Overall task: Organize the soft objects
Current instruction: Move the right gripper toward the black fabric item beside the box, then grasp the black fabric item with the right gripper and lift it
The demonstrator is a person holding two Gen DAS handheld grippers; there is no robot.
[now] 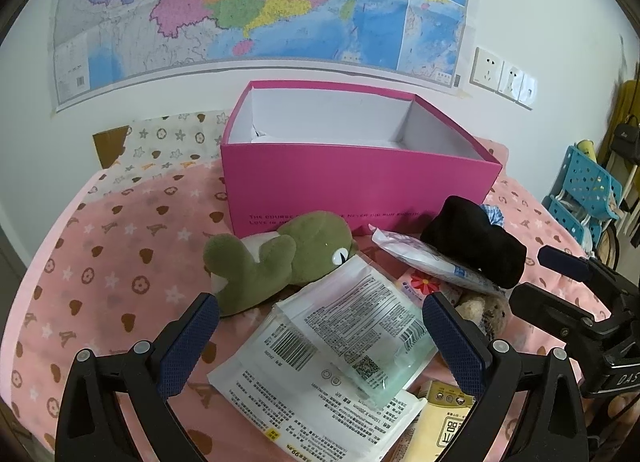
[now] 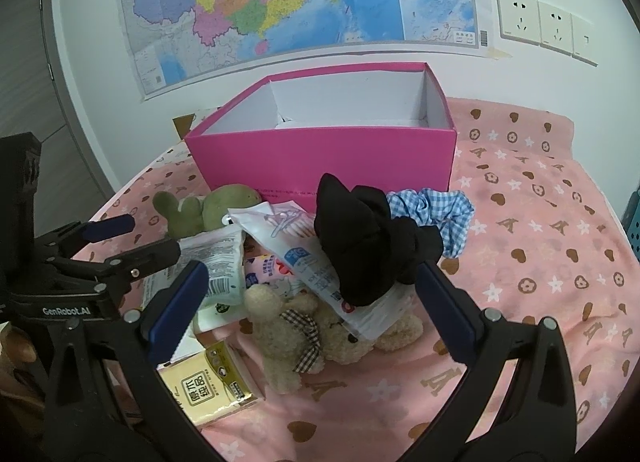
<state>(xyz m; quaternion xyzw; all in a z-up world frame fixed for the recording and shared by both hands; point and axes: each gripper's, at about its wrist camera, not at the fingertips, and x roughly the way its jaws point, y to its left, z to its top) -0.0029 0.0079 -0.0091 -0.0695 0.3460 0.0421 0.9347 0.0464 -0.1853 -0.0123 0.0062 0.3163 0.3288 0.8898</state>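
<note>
An open pink box (image 1: 352, 178) stands on the pink patterned bedspread (image 1: 120, 246), also in the right wrist view (image 2: 320, 158). In front lie a green plush frog (image 1: 276, 258) (image 2: 208, 210), white wipe packs (image 1: 348, 330) (image 2: 216, 262), a black cloth (image 1: 476, 242) (image 2: 368, 242) on a white packet (image 2: 304, 246), a blue checked scrunchie (image 2: 436, 214), a beige teddy bear (image 2: 316, 334) and a yellow tissue pack (image 2: 204, 386). My left gripper (image 1: 320, 326) is open over the wipe packs. My right gripper (image 2: 312, 298) is open around the teddy bear.
A map (image 1: 256, 2) and wall sockets (image 2: 536, 22) are on the wall behind the box. A blue plastic rack (image 1: 584, 190) stands off the bed's right side. A grey door (image 2: 36, 102) is at the left. Bedspread lies bare at the right (image 2: 540, 242).
</note>
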